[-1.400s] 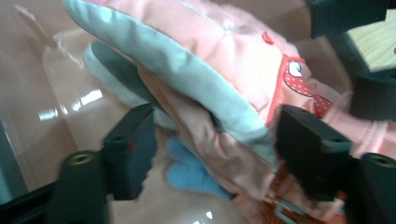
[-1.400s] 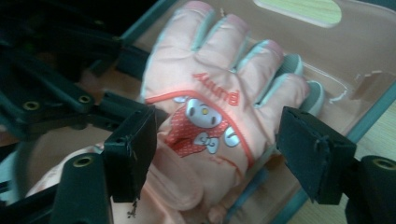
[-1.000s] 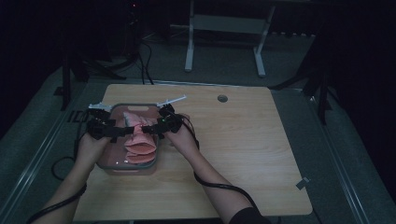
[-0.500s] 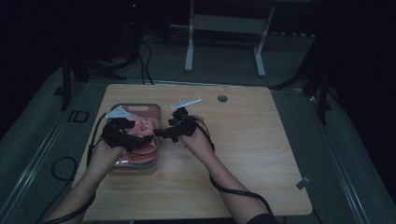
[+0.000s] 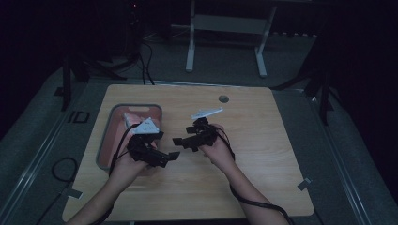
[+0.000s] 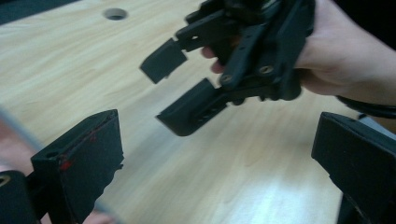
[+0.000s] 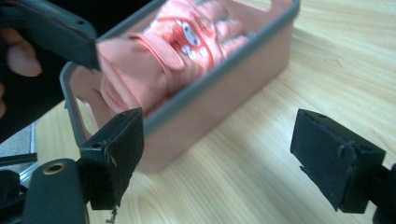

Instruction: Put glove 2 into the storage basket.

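Note:
A pink bin with a grey rim [image 5: 136, 107] stands on the left part of the wooden table [image 5: 272, 154]. Inside it lies a pink garment [image 7: 154, 51] with a small cartoon print. In the right gripper view the bin's wall [image 7: 219, 98] is close ahead. Both grippers hover over bare wood just right of the bin, tips facing each other. My left gripper [image 5: 169, 159] is open with nothing between its jaws. Facing it, my right gripper [image 5: 183, 143] is open and empty too. The left gripper view shows the right gripper [image 6: 187, 79] near, held by a hand.
A round cable hole [image 5: 223, 99] sits near the table's far edge. Bare wood stretches right of the hands. Beyond the table stand white frame legs [image 5: 190, 47], and cables [image 5: 148, 61] lie on the dark floor.
Both grippers were over the bin at the pink garment. They have moved right, out of the bin, and now hang open over the table. The garment stays in the bin.

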The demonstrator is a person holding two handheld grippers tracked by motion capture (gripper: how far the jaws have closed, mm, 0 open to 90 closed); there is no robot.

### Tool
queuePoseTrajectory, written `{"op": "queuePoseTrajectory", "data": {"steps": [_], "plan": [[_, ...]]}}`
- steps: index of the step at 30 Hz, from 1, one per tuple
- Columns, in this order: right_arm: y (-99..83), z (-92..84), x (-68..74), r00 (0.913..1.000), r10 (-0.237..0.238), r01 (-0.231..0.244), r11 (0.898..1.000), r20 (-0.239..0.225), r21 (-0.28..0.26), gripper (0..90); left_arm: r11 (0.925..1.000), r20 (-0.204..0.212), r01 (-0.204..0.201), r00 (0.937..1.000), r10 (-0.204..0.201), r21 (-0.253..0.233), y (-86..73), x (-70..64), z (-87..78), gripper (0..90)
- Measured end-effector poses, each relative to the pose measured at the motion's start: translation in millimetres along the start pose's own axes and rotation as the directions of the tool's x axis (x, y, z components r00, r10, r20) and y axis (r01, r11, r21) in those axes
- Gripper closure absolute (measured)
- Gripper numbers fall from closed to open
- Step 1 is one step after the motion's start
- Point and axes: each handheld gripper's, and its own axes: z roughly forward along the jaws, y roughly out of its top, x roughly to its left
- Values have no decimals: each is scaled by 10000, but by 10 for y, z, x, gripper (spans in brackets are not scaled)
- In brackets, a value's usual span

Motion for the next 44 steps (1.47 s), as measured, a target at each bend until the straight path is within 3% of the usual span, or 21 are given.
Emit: {"op": "queuePoseTrajectory", "data": {"steps": [8, 17, 18, 21, 32, 38, 44], "plan": [[-272, -135, -137, 9998, -175, 176, 9998, 69, -122, 174, 9988, 526, -483, 9975, 480, 47, -16, -213, 161, 22], [-510, -196, -203, 9987, -503, 504, 9987, 95, -77, 175, 9952, 1375, -943, 9864, 900, 245, -121, -433, 421, 22], [-575, -190, -218, 9984, -559, 559, 9984, 72, -11, 175, 9934, 1508, -1110, 9829, 1053, 299, -158, -468, 479, 22], [-656, -176, -240, 9980, -625, 625, 9980, 21, 47, 175, 9899, 1575, -1358, 9792, 1277, 416, -218, -512, 563, 22], [-988, -167, -368, 9995, -312, 310, 9993, 102, 186, 174, 9865, 1998, -1472, 9711, 1304, 715, -447, -589, 809, 22], [-1114, -173, -400, 9986, -505, 500, 9981, 133, 358, 174, 9820, 2198, -1551, 9670, 1285, 1082, -583, -625, 948, 22], [-1162, -174, -415, 9981, -583, 574, 9975, 207, 424, 173, 9823, 2327, -1459, 9656, 1157, 1174, -642, -620, 996, 22]]}}
